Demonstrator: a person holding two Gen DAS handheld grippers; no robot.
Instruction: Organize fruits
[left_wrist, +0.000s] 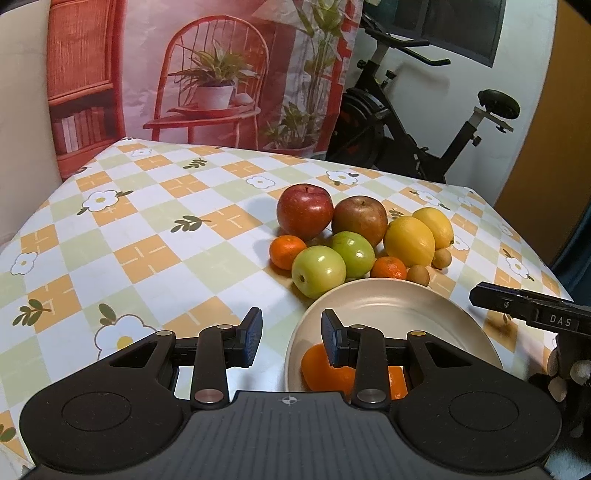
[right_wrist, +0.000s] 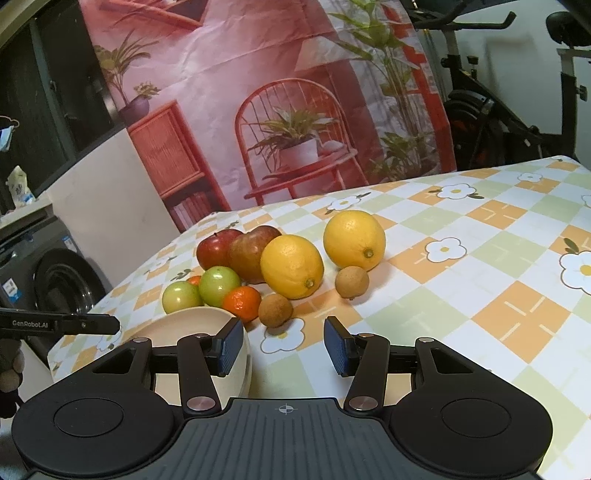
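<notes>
A cream plate (left_wrist: 391, 306) lies near me on the checked tablecloth and holds one orange fruit (left_wrist: 325, 369) at its near edge. Behind it lie a red apple (left_wrist: 304, 210), a red-green apple (left_wrist: 360, 219), two green apples (left_wrist: 319, 271), two lemons (left_wrist: 408, 240), two mandarins (left_wrist: 286, 252) and two small brown fruits (left_wrist: 418, 275). My left gripper (left_wrist: 291, 338) is open and empty above the plate's left rim. My right gripper (right_wrist: 280, 345) is open and empty, near a brown fruit (right_wrist: 275, 310) and beside the plate (right_wrist: 192, 321).
A printed backdrop (left_wrist: 207, 74) hangs behind the table. An exercise bike (left_wrist: 424, 122) stands at the back right. The tablecloth (left_wrist: 147, 221) stretches to the left of the fruit. A washing machine (right_wrist: 55, 273) stands beyond the table's left edge in the right wrist view.
</notes>
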